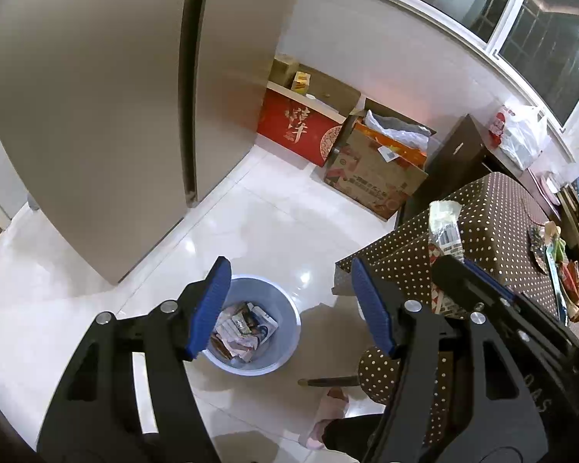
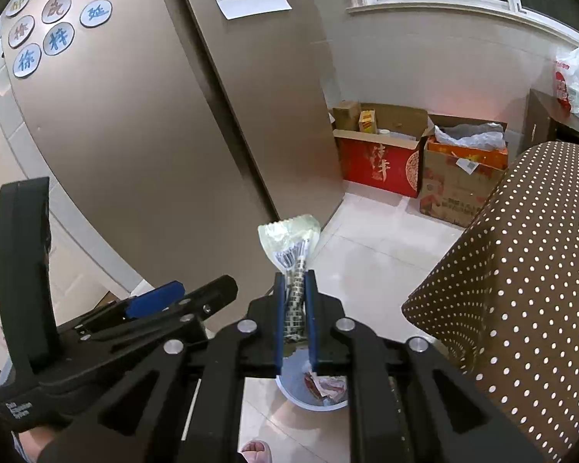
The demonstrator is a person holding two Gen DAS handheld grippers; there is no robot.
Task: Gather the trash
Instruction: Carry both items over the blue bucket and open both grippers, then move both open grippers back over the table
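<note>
Blue trash bin (image 1: 251,326): on the pale tiled floor (image 1: 274,227), part-filled with crumpled wrappers and paper. Directly above the bin, left gripper (image 1: 293,305), blue pads spread wide, nothing between them; beside the bin, right gripper (image 2: 295,316) clenched on a clear barcoded wrapper (image 2: 291,239). Near the bin: polka-dot tablecloth (image 1: 494,231), beige refrigerator (image 1: 96,96).

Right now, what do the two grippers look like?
Both are made of black plastic with silver round bolts at the joints. Each finger has a blue ribbed pad on its inner side. The left gripper shows triangle-shaped cutouts in its black arms, and so does the right gripper. In the right wrist view, the left one has a tall black handle and small white lettering on its body.
</note>
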